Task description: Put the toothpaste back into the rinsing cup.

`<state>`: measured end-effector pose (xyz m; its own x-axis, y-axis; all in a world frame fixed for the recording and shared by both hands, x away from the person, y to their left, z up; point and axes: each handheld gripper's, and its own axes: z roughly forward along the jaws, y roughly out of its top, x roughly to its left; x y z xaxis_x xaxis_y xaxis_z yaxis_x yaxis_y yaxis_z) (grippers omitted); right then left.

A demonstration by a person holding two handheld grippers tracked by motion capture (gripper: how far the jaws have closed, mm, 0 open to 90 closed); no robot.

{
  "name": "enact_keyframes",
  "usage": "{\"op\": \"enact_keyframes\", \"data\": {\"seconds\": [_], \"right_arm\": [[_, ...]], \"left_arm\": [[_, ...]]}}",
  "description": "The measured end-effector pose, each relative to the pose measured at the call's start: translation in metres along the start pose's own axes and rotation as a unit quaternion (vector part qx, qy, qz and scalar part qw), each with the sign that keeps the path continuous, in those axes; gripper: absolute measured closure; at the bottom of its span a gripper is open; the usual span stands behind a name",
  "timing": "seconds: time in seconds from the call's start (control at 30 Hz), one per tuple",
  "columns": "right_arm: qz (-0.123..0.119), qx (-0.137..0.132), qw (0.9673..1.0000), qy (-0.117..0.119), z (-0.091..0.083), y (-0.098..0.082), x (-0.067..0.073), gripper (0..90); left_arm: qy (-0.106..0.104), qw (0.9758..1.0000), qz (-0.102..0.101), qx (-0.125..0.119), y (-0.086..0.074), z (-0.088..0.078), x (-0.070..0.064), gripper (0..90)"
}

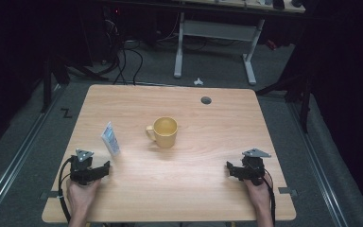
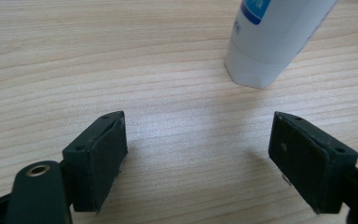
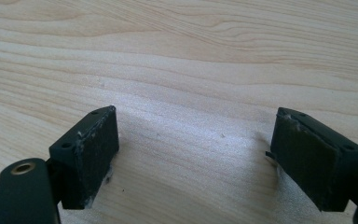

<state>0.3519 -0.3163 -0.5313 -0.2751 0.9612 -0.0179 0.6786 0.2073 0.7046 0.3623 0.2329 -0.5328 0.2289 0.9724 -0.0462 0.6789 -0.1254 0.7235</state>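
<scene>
A yellow mug (image 1: 164, 132) stands near the middle of the wooden table (image 1: 194, 189), its handle to the left. A white and blue tube (image 1: 110, 138) stands on its cap left of the mug. My left gripper (image 1: 108, 167) rests near the table's front left, just short of the tube, open and empty. In the left gripper view the tube's white cap end (image 2: 270, 42) stands ahead of the jaws, right of centre, and the left gripper (image 2: 198, 158) holds nothing. My right gripper (image 1: 229, 169) lies at the front right, open. The right gripper (image 3: 196, 158) has bare wood between its jaws.
A round cable hole (image 1: 206, 100) sits near the table's far edge. Behind the table stands a white desk frame (image 1: 213, 33) with cables on the grey floor. Metal rails run along both sides of the table.
</scene>
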Motion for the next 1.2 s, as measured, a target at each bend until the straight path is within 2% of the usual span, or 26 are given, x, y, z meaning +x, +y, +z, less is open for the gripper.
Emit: {"op": "enact_keyframes", "data": {"seconds": [0.17,0.37,0.57,0.7,1.2], "right_arm": [[0.0,0.0,1.0,0.0,0.0,0.0,0.0,15.3],[0.001,0.0,1.0,-0.001,0.0,0.0,0.0,15.3],[0.001,0.0,1.0,-0.001,0.0,0.0,0.0,15.3],[0.001,0.0,1.0,-0.001,0.0,0.0,0.0,15.3],[0.002,0.0,1.0,-0.002,0.0,0.0,0.0,15.3]], "left_arm": [[0.001,0.9999,0.002,-0.016,0.002,-0.007,-0.003,19.8],[-0.01,0.9995,-0.007,-0.028,0.005,-0.014,-0.004,19.8],[-0.015,0.9995,0.001,-0.029,0.006,-0.016,-0.009,20.7],[-0.026,0.9992,-0.001,-0.031,0.006,-0.017,-0.012,20.6],[-0.047,0.9985,0.002,-0.028,0.005,-0.019,-0.022,21.6]]}}
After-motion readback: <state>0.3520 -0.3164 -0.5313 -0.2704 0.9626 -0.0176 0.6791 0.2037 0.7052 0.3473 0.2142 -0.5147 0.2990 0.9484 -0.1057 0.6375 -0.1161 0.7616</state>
